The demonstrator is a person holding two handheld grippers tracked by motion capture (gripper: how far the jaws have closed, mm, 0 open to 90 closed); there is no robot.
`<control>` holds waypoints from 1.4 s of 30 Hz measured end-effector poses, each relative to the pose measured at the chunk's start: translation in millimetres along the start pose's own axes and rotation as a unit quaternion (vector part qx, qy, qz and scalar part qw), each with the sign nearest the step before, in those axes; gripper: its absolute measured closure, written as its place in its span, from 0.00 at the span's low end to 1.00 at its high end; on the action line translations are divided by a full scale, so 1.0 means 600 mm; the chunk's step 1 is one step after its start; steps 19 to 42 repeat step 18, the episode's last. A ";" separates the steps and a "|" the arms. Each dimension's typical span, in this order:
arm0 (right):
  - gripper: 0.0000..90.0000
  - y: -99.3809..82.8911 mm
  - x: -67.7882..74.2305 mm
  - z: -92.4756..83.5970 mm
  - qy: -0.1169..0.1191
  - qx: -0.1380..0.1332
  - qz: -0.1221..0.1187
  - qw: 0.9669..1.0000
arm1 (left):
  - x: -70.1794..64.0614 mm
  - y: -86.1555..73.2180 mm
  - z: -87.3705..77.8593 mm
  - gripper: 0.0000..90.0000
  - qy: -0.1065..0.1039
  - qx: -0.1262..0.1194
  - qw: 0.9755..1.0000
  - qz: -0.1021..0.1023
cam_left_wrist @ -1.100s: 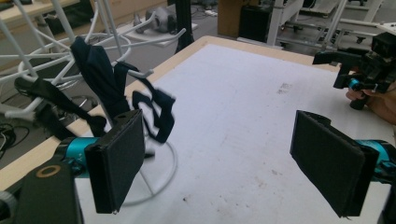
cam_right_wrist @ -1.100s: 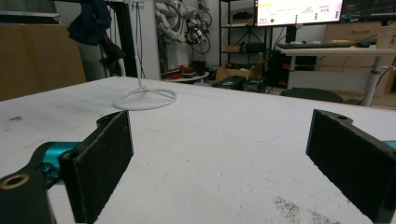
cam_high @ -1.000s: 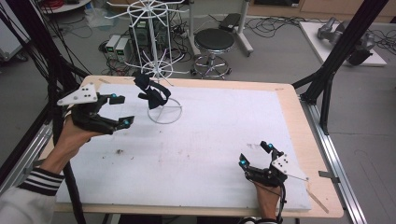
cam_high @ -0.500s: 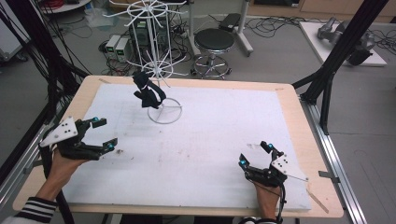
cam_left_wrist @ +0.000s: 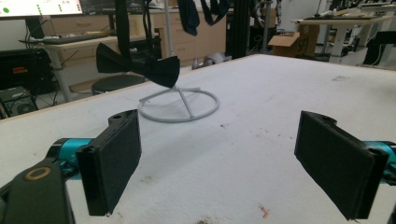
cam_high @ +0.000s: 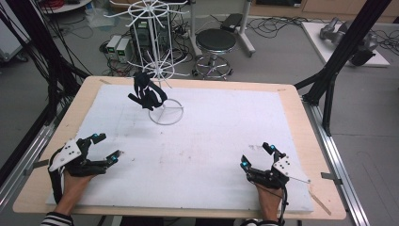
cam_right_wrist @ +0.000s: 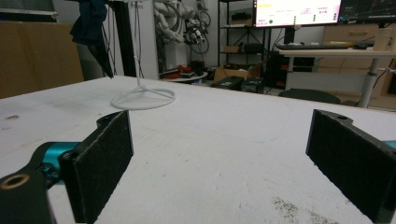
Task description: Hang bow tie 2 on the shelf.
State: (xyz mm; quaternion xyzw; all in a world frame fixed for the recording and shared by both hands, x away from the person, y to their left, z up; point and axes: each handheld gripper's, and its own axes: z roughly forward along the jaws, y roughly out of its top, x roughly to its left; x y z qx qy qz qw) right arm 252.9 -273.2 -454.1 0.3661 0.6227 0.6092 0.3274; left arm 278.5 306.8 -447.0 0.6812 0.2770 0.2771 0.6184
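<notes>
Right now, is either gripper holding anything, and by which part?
Nothing is held. The left gripper and right gripper both rest on the white mat with jaws open and empty. The black bow tie hangs on the wire stand.

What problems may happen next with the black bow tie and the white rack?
1. The bow tie hangs on a thin arm of the white wire rack; a pull might tip this light rack.
2. It hangs loosely, so it may slip off.
3. Both the left gripper and the right gripper rest open near the table's front edge, so a long reach might bump the rack.
</notes>
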 end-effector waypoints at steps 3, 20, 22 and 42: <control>0.07 0.000 0.000 0.000 0.000 0.000 0.002 1.000 | -0.003 -0.007 -0.001 0.17 0.005 -0.003 1.000 -0.002; 0.07 0.000 0.001 -0.001 0.000 0.001 0.002 1.000 | -0.005 -0.012 -0.007 0.17 0.025 -0.028 0.999 -0.008; 0.07 0.000 0.001 -0.001 0.000 0.001 0.002 1.000 | -0.005 -0.012 -0.007 0.17 0.025 -0.028 0.999 -0.008; 0.07 0.000 0.001 -0.001 0.000 0.001 0.002 1.000 | -0.005 -0.012 -0.007 0.17 0.025 -0.028 0.999 -0.008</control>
